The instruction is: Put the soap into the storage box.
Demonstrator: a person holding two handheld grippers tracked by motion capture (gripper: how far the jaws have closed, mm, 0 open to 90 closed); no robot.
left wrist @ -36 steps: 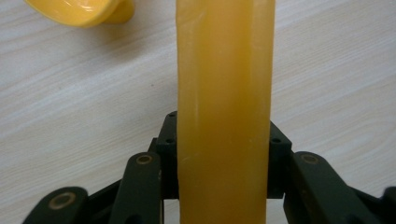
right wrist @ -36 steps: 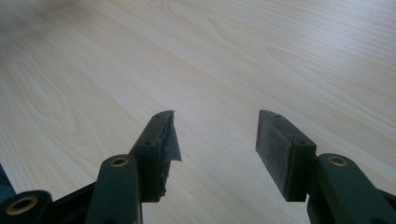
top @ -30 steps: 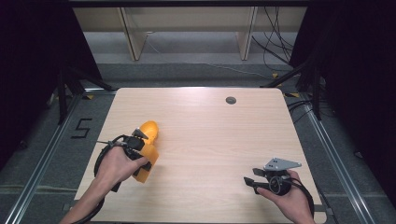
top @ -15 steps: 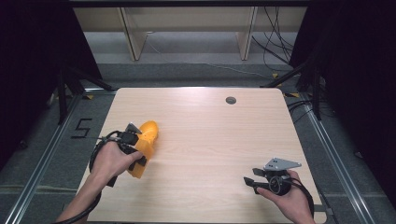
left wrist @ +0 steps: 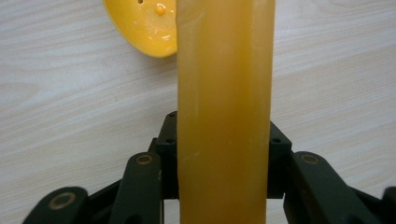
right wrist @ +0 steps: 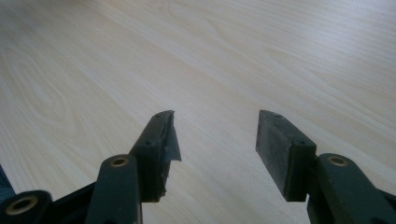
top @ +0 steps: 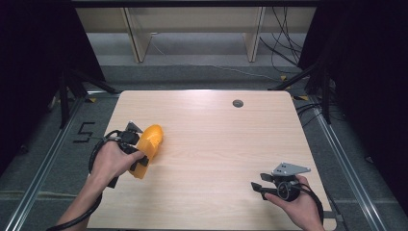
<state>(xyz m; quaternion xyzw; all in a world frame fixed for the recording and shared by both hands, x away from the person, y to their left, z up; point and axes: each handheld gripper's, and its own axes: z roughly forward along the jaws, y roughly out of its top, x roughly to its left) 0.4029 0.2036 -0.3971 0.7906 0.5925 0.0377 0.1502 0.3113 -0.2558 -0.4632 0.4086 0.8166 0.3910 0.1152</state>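
Observation:
An orange plastic scoop [top: 150, 140] with a long flat handle is over the left part of the wooden table [top: 216, 139]. My left gripper [top: 137, 153] is shut on that handle, held by the person's left hand. In the left gripper view the amber handle [left wrist: 224, 93] stands upright between the black jaws of the left gripper [left wrist: 224, 158], and the rounded yellow head [left wrist: 144, 25] with small holes sits at the top. My right gripper [top: 257, 186] rests near the front right of the table, open. Its pads [right wrist: 275, 140] stand apart over bare wood, nothing between them at the right gripper [right wrist: 215, 135].
A dark round grommet [top: 237, 103] sits in the table near its far edge. Metal rails run along both sides of the table on the floor, with a "5" mark [top: 84, 131] at the left. Cables [top: 284, 53] hang beyond the far right corner.
My left hand has shifted a little to the left and away from the person, carrying the scoop slightly higher. The right gripper has stayed where it was.

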